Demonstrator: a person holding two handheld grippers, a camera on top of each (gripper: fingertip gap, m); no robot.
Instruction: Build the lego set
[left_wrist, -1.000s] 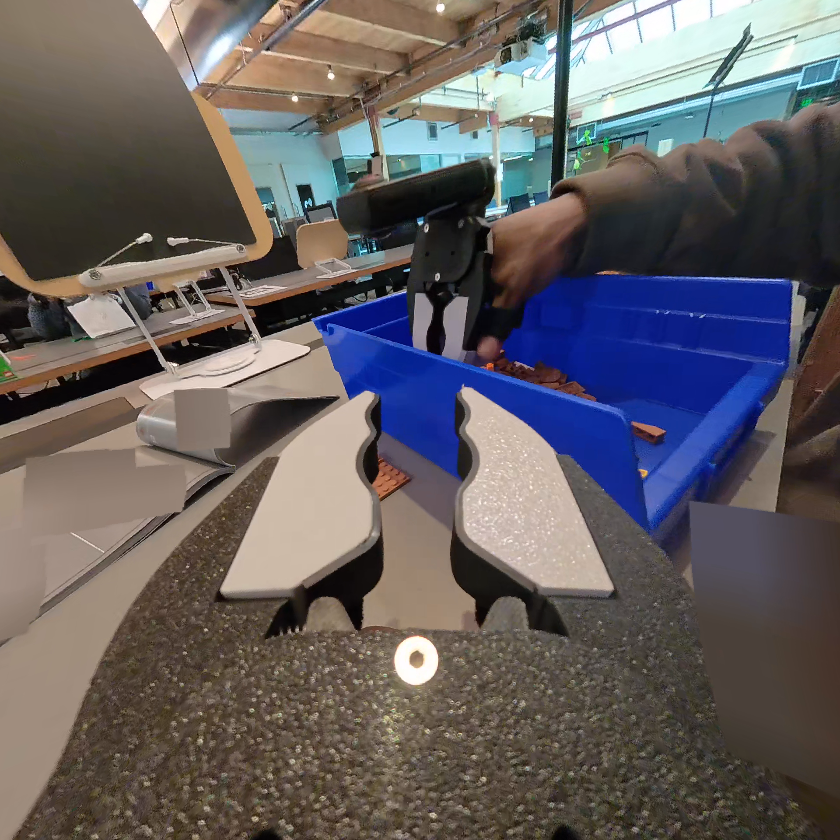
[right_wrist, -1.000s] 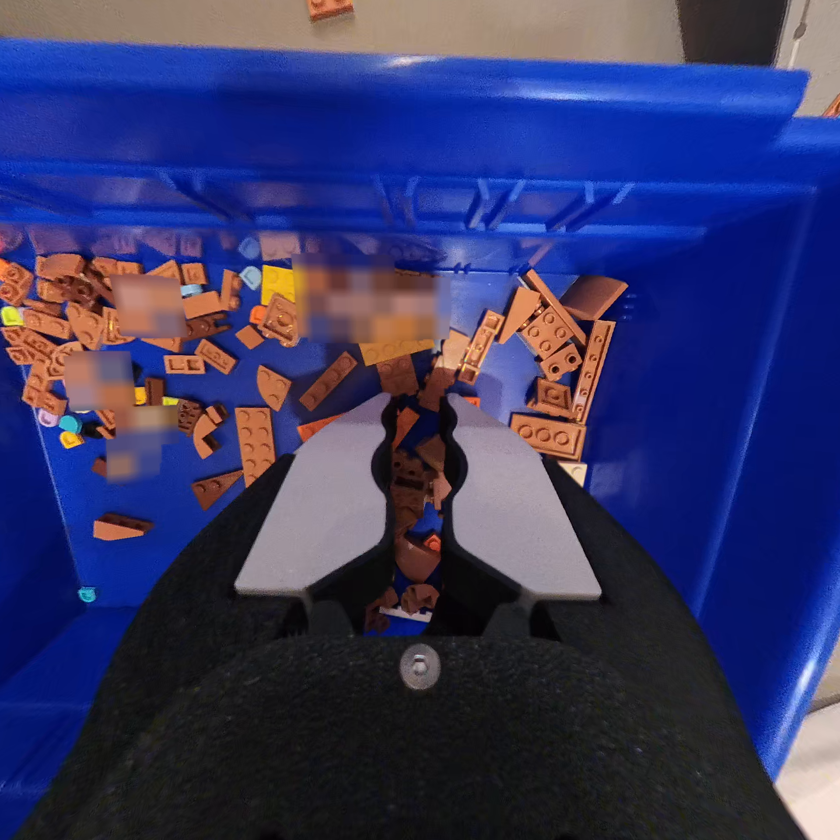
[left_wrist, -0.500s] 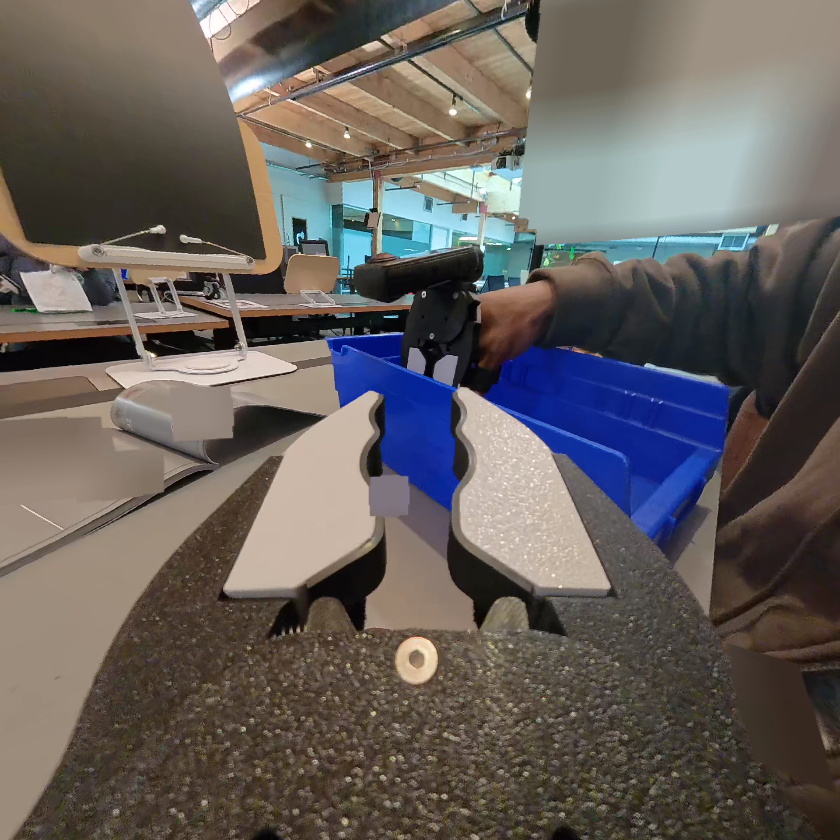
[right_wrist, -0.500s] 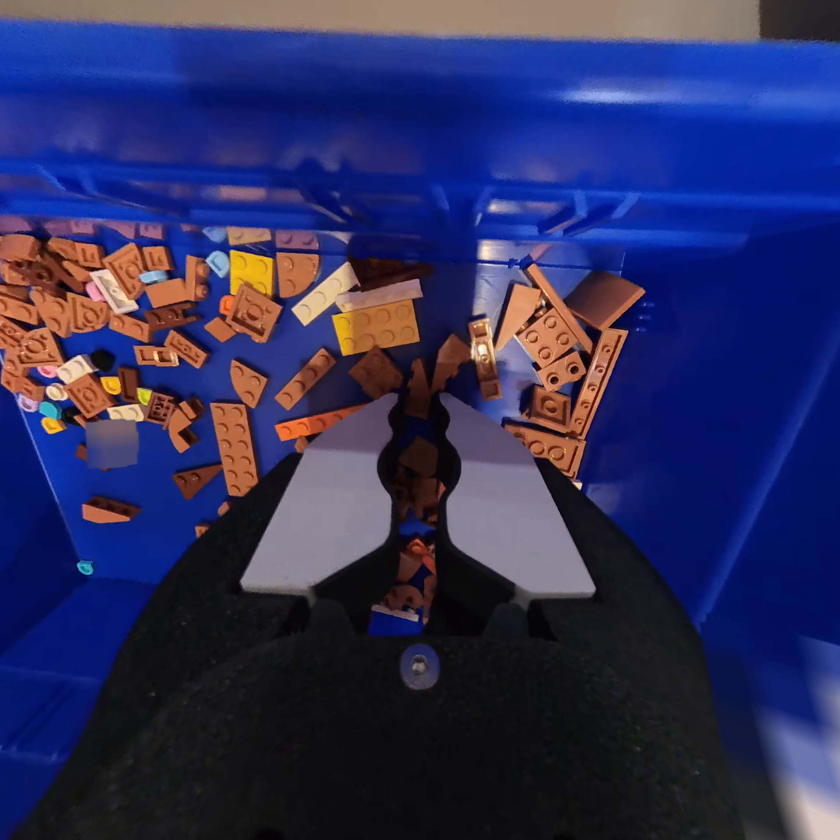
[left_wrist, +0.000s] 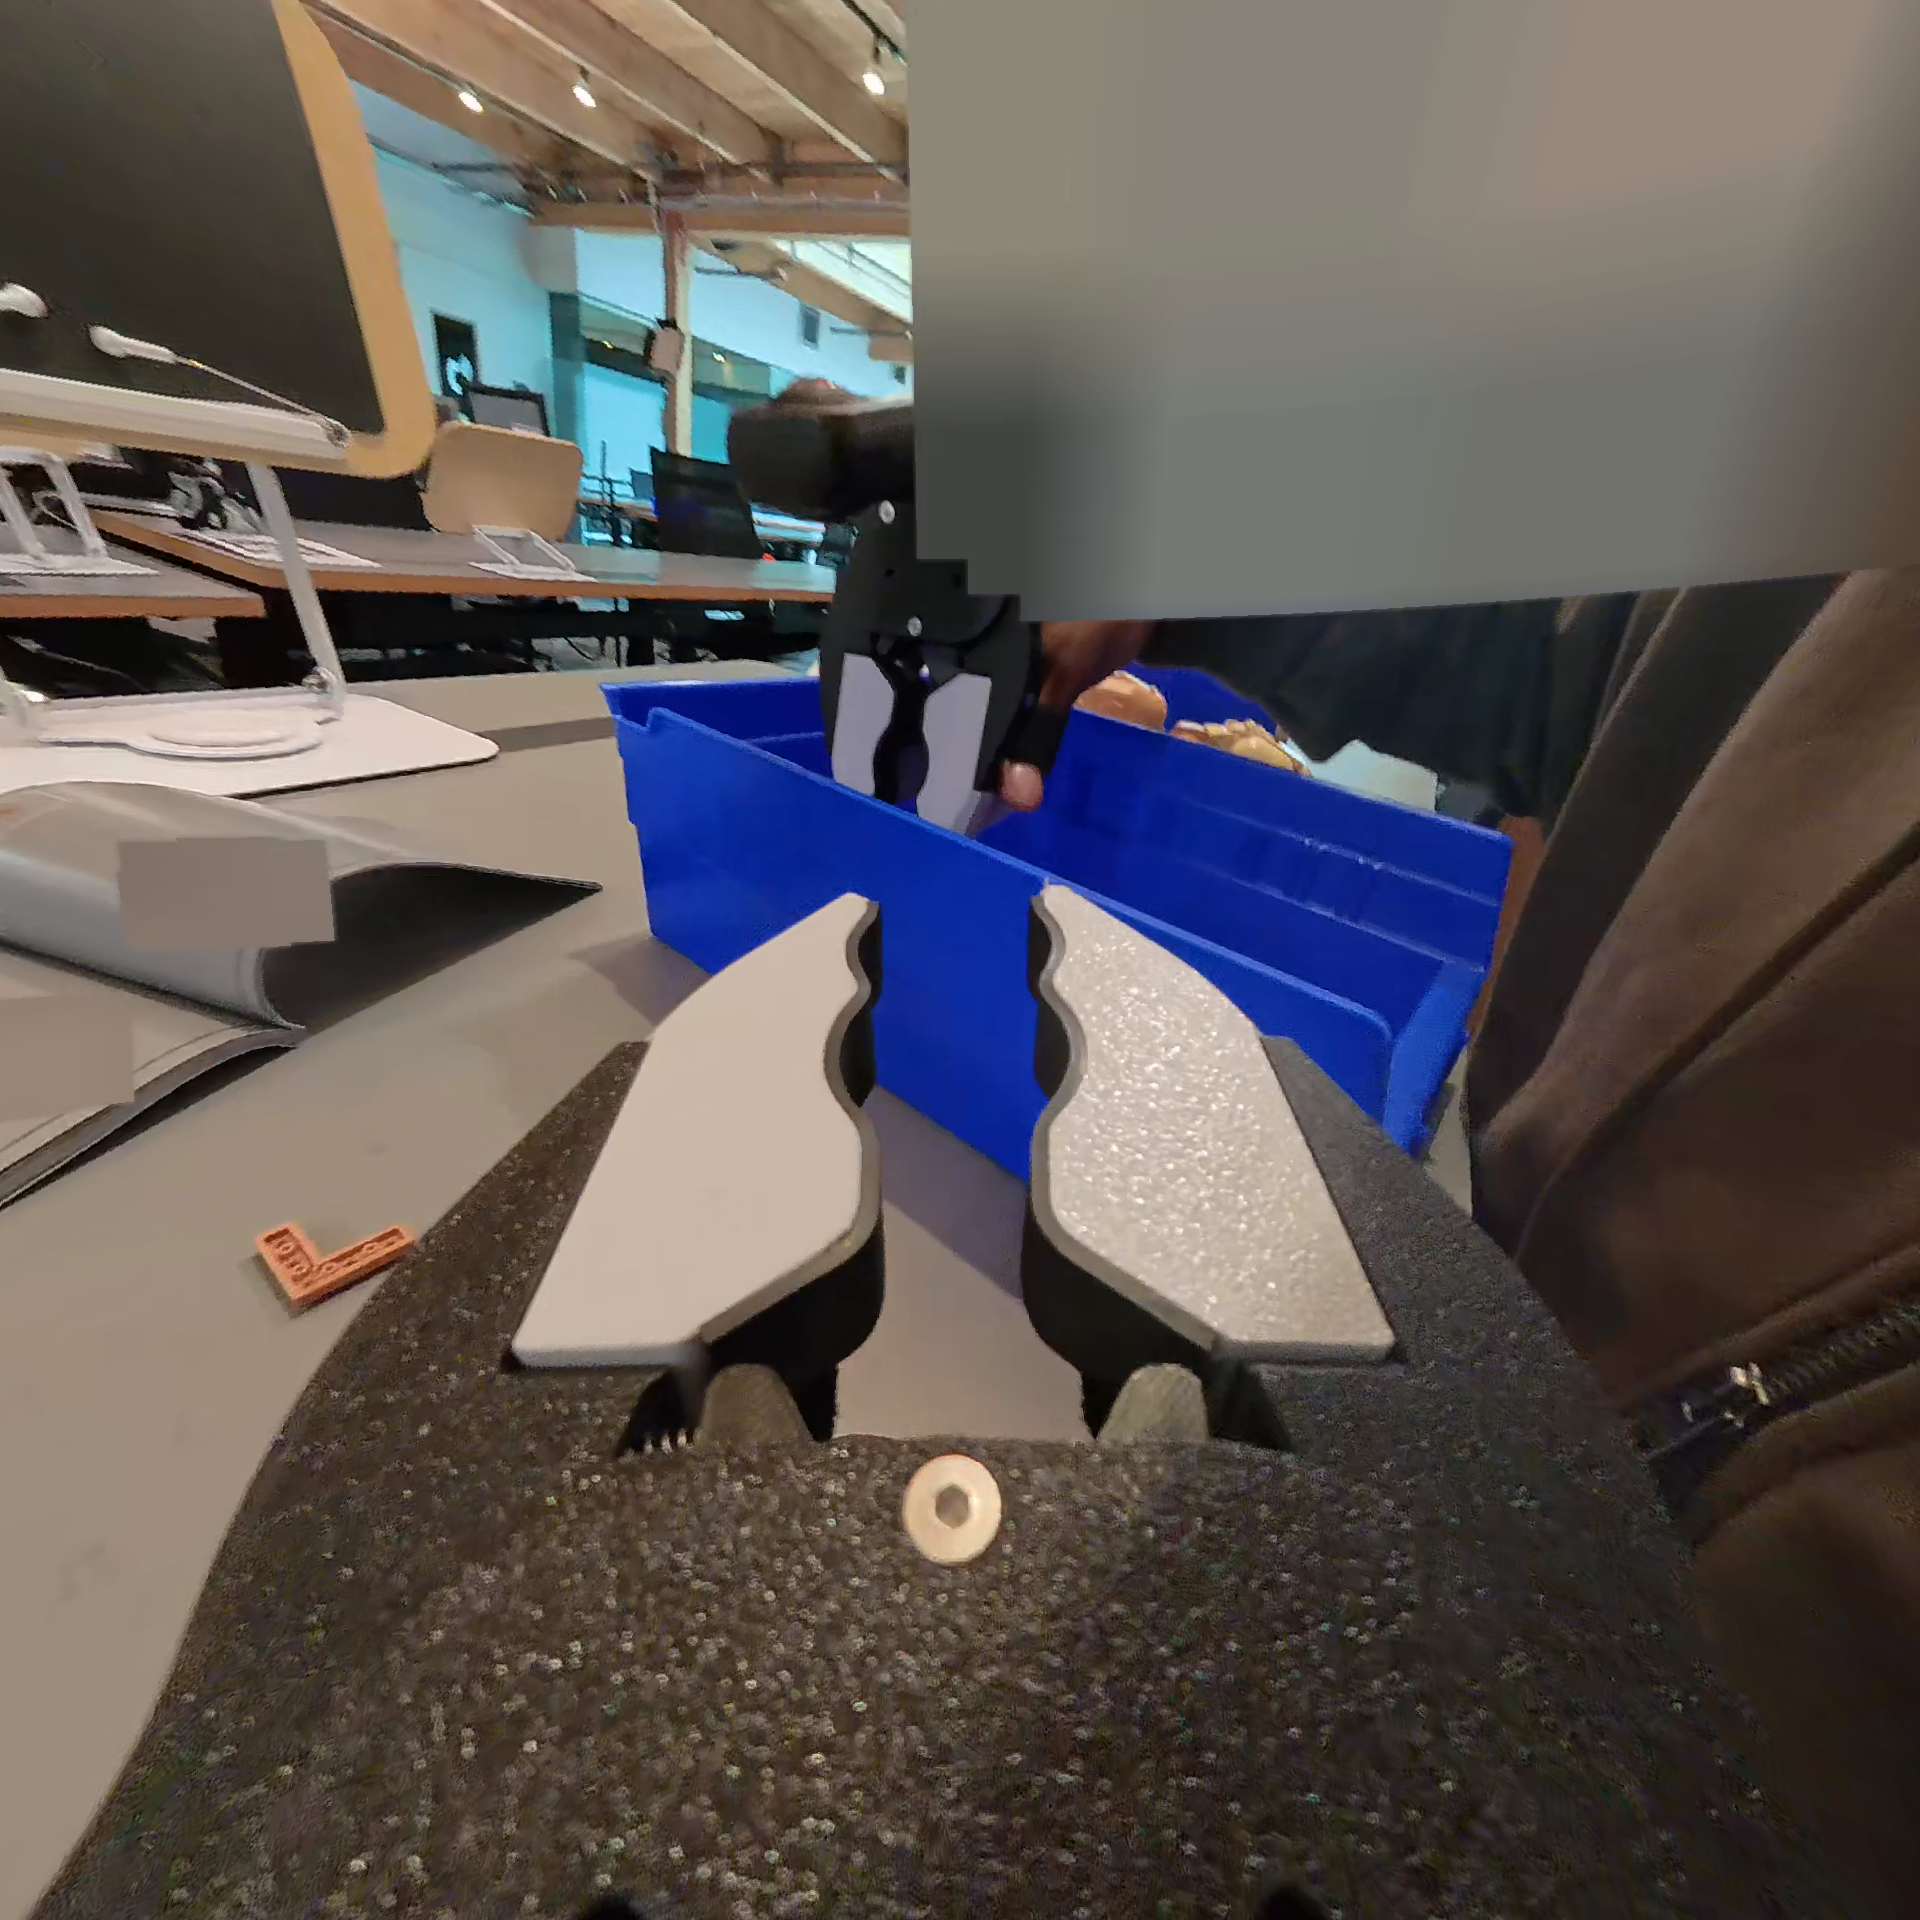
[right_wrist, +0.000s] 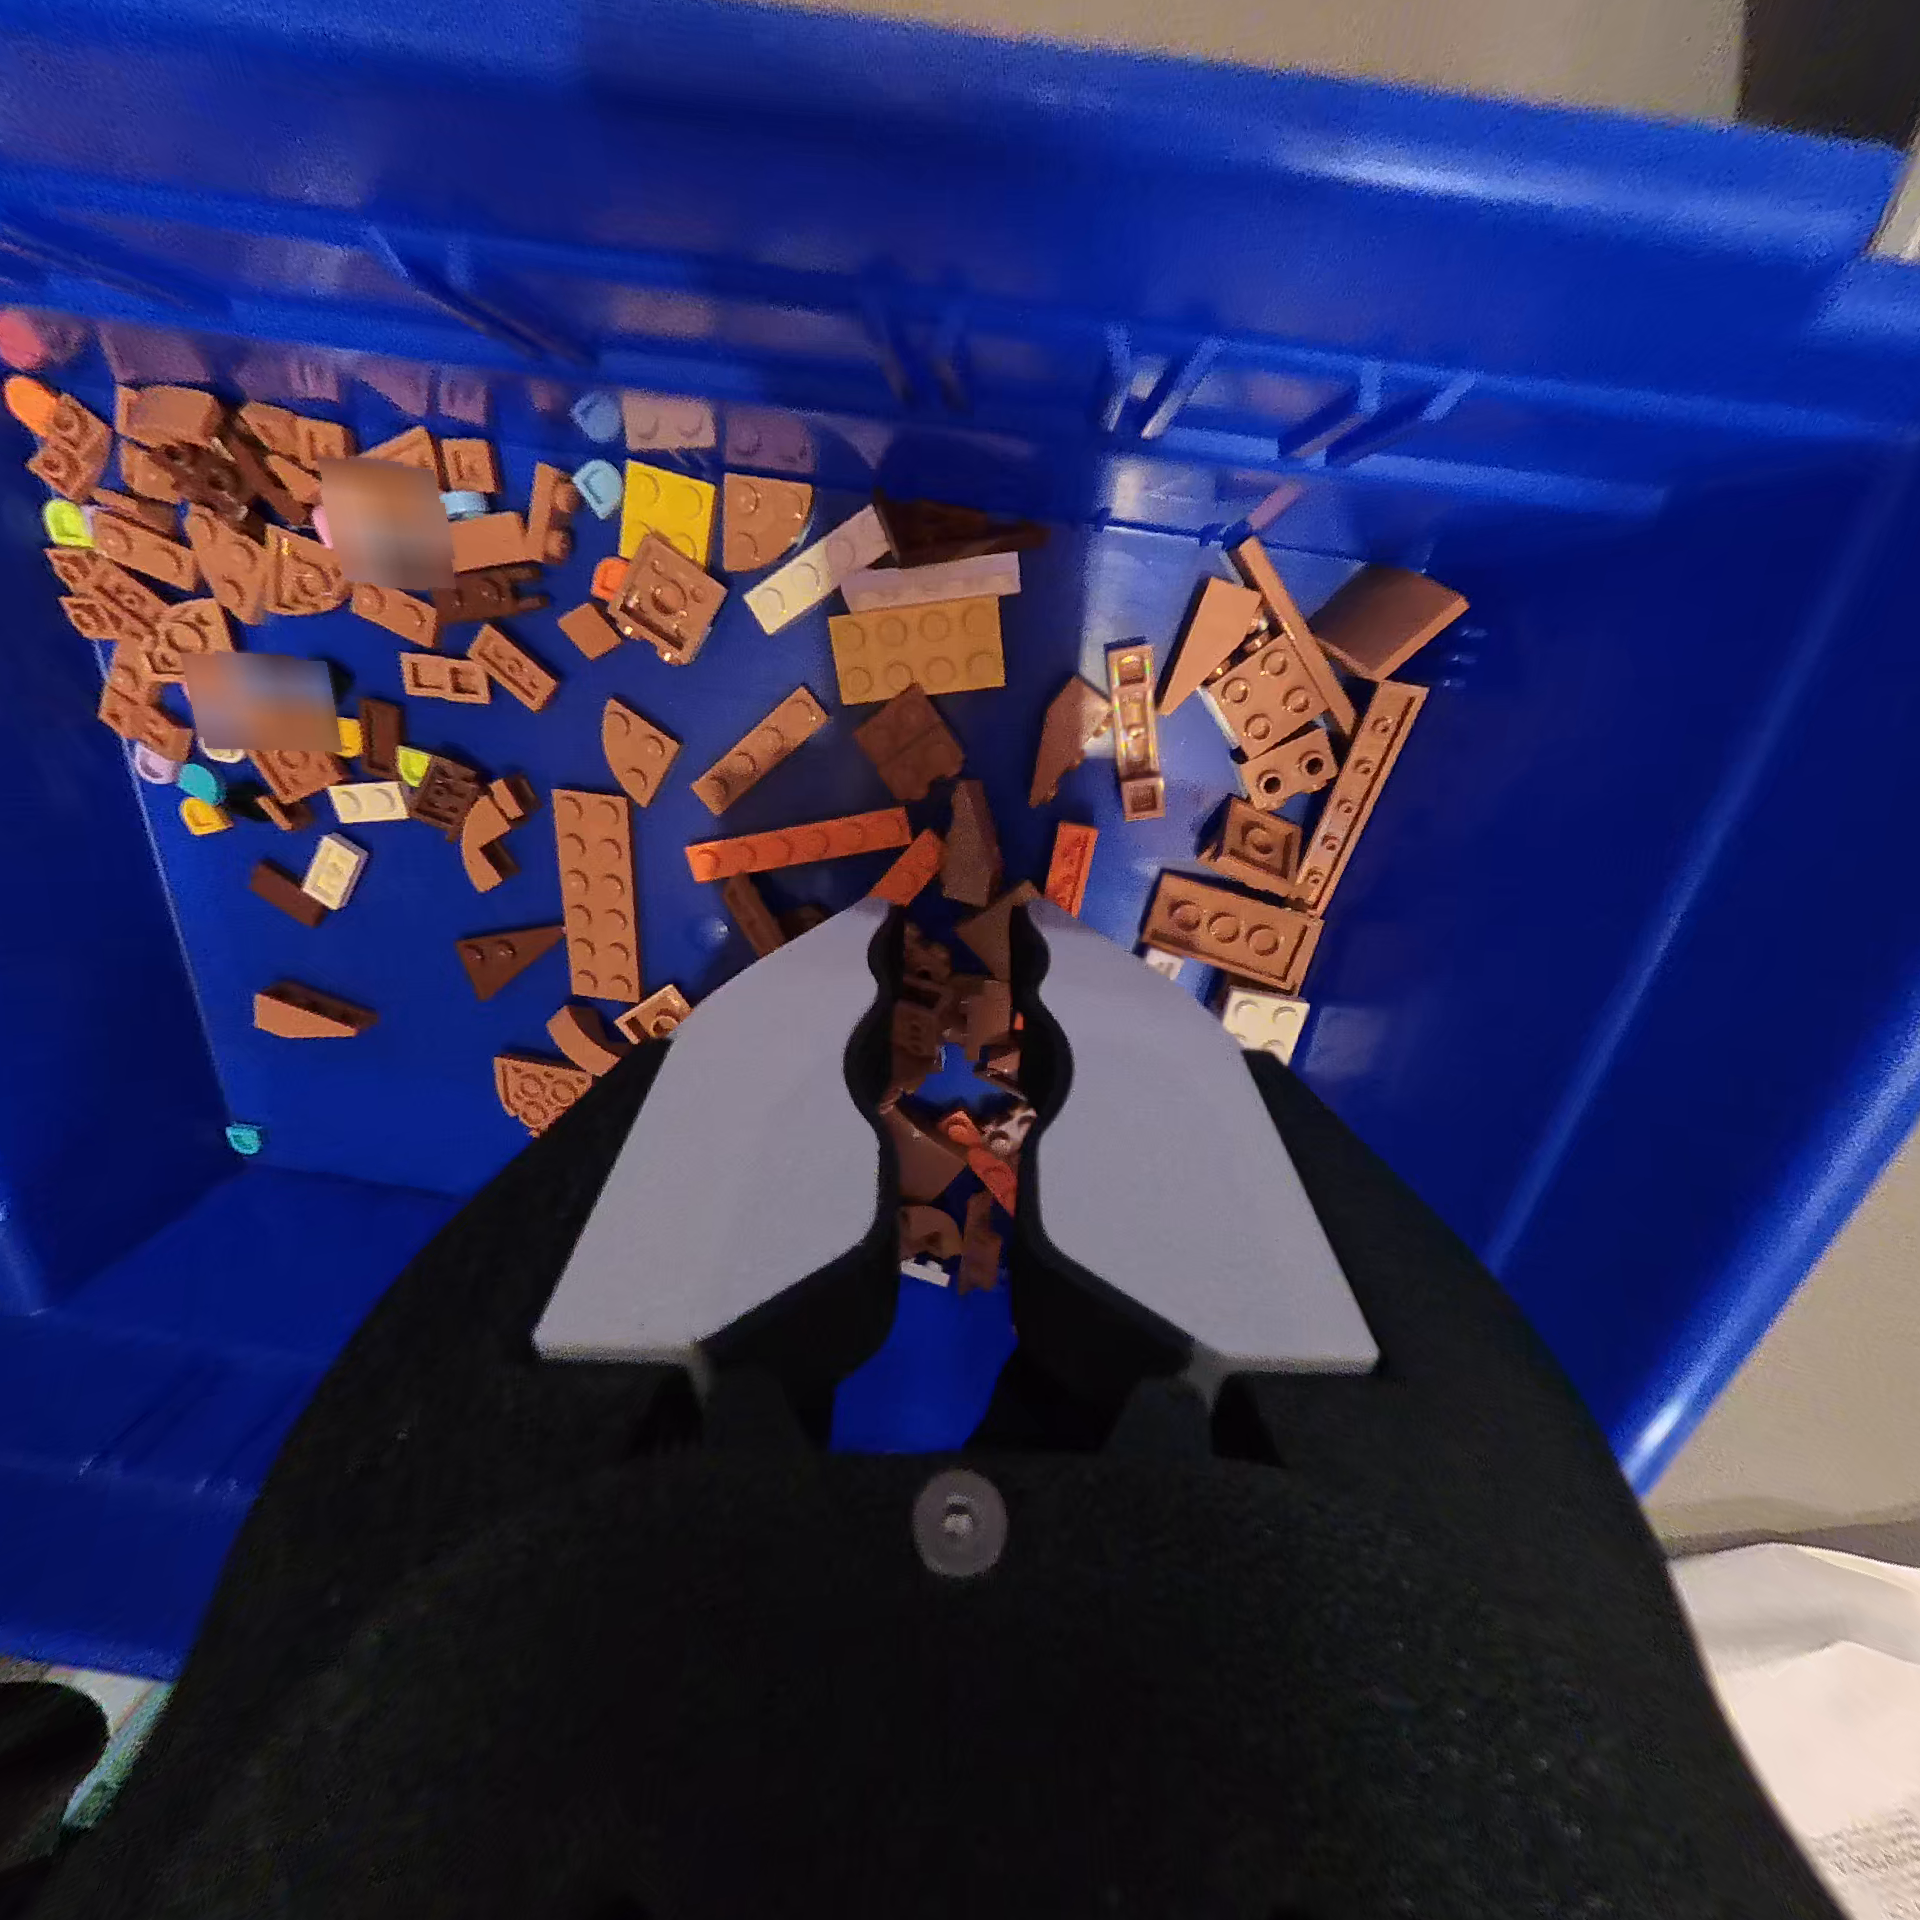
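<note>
A blue bin holds many loose Lego pieces, mostly brown, with some yellow, tan and white ones. My right gripper hangs inside the bin above the pile. Its jaws are a narrow gap apart, and I see no piece held between them. It also shows in the left wrist view, dipping behind the bin wall. My left gripper is open and empty, low over the grey table in front of the bin. A brown L-shaped piece lies on the table to its left.
An open booklet lies on the table at the left. A white stand with a dark screen stands behind it. The person's brown jacket fills the right side. Other desks are far behind. Spacing between my two grippers at the tips: around 20 cm.
My right gripper has pulled back from the pile, so more pieces show. Its jaws narrowed, then widened a little. My left gripper has dropped lower and turned, bringing the L-shaped piece into view.
</note>
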